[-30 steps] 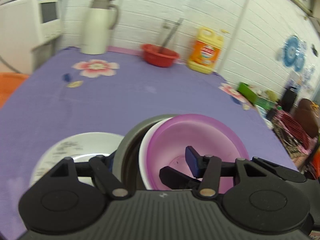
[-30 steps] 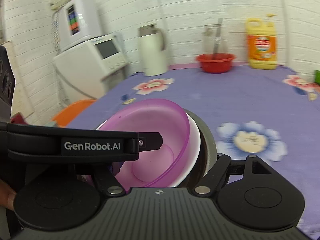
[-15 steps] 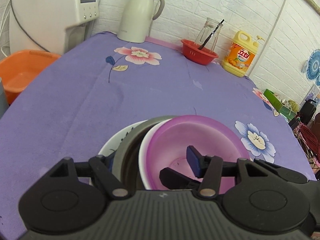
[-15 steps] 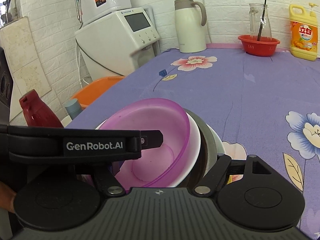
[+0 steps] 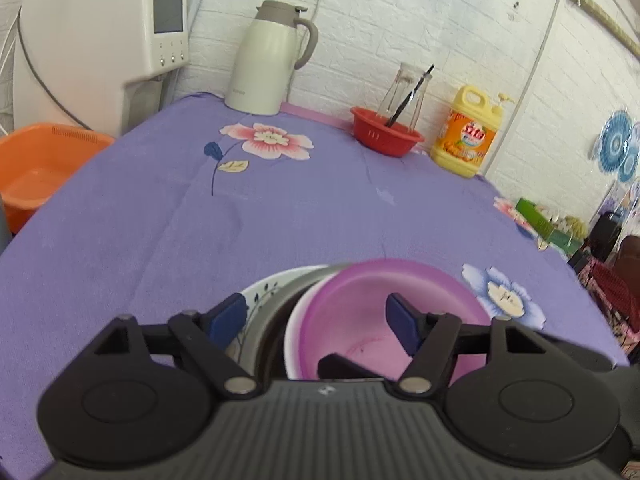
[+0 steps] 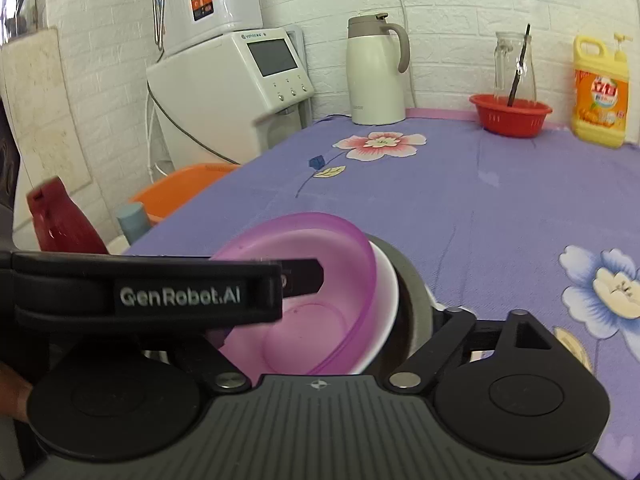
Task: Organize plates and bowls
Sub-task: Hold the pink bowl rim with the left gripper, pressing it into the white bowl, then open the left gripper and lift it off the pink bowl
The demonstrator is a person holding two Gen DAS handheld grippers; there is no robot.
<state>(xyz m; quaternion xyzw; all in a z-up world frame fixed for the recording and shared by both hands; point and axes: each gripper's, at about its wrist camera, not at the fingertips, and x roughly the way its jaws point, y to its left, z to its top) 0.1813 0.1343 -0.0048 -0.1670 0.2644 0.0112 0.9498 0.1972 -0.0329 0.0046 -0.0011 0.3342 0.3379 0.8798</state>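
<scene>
Stack of nested dishes, near edge of the surface, which is covered in purple floral cloth. Top: translucent purple bowl, glossy, with a shallow flat base. Under it: white bowl, only the rim showing. Next: dark grey bowl. Bottom: white plate with blue leaf print, resting on the cloth. Left gripper: jaws have just been opening, now spread, one blue pad outside the stack and one inside the purple bowl, neither pressing. Right gripper: fingertips hidden behind the stack, jaw state cannot be told
</scene>
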